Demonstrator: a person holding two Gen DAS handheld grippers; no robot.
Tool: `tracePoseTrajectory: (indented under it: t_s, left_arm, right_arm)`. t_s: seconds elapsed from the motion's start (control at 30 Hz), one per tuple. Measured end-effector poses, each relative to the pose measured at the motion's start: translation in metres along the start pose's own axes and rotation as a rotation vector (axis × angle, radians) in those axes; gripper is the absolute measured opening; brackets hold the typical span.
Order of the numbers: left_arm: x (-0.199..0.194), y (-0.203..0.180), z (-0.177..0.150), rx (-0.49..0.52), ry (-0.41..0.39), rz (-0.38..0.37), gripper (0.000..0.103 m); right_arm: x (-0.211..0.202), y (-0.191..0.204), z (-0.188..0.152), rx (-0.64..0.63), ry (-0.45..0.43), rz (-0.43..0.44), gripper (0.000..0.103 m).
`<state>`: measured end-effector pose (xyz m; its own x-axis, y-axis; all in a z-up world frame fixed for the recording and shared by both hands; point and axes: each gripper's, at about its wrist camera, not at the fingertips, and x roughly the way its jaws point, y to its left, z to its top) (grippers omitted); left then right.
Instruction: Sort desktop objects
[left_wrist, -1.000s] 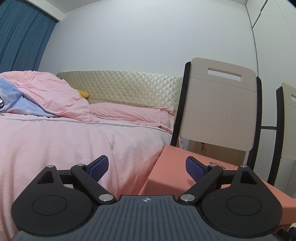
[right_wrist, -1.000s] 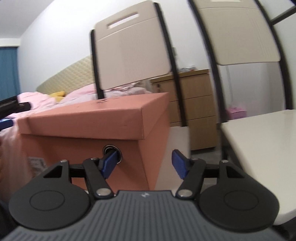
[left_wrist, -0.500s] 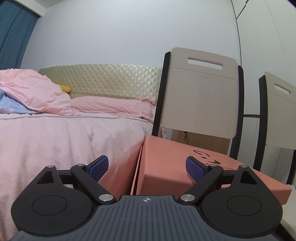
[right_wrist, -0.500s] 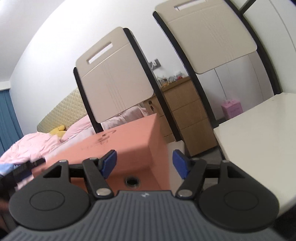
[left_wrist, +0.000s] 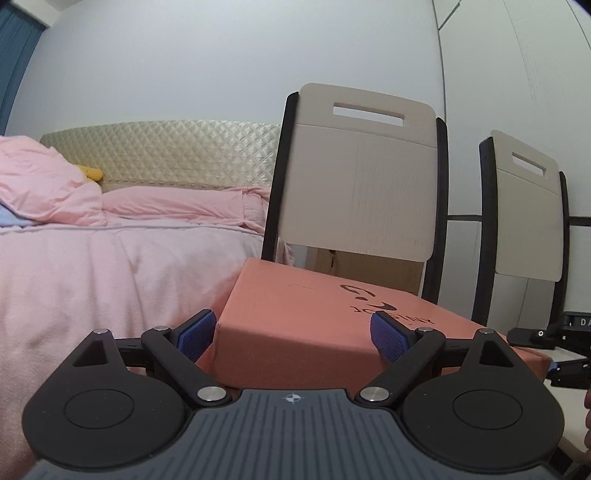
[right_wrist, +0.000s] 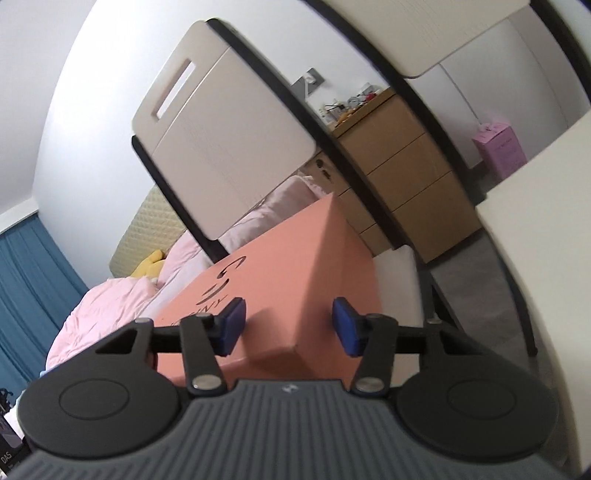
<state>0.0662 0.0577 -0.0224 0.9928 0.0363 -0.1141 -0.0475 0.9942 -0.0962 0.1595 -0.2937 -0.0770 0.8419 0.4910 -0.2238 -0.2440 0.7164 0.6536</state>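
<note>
Left hand-held gripper (left_wrist: 293, 336): jaws spread wide, blue pads (left_wrist: 195, 336) apart, nothing between them touching. Salmon-pink box (left_wrist: 314, 314): 12 o'clock, just beyond the pads, dark printed logo on lid. Bed (left_wrist: 110, 258): 9 to 10 o'clock, pink bedding, quilted headboard (left_wrist: 166, 147). Two beige chair backs (left_wrist: 365, 184): 1 to 2 o'clock, behind the box. Right hand-held gripper (left_wrist: 557, 347): partly seen at 3 o'clock.

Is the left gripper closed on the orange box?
No. The left gripper is open, its blue pads apart over the orange box.
</note>
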Motion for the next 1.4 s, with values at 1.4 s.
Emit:
tracePoseTrajectory:
  t_s: [1.4]
  left_arm:
    - [0.004,-0.007,-0.022,0.025,0.227,0.134,0.103]
  right_arm:
    - [-0.042,-0.016,0.0,0.077,-0.03,0.059,0.088]
